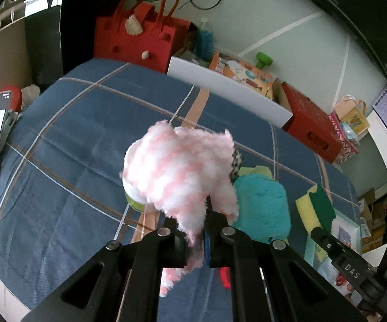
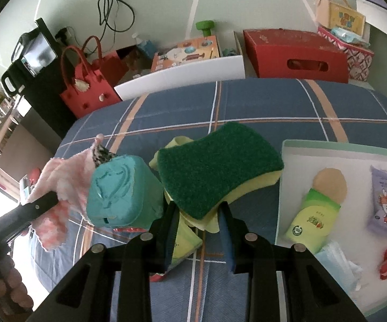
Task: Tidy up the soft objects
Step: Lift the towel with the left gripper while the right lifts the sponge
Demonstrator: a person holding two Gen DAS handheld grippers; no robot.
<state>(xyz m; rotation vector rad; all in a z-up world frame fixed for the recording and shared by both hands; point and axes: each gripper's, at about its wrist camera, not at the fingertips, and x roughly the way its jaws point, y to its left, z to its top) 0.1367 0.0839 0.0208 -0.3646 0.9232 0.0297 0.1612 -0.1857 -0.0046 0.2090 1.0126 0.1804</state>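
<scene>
1. Lifting a fluffy pink-and-white cloth [image 1: 182, 171] above the bed [image 1: 73, 134], our left hand-held gripper [image 1: 196, 230] pinches it.
2. Our right hand-held gripper [image 2: 200, 214] clamps a green-topped yellow sponge [image 2: 217, 166].

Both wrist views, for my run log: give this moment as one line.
left gripper: shut on pink fluffy cloth | right gripper: shut on green-and-yellow sponge | both above blue plaid bedspread

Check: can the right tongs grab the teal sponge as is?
Probably not: the right tongs are shut on the green sponge. The teal sponge lies close, with nothing between them.
</scene>
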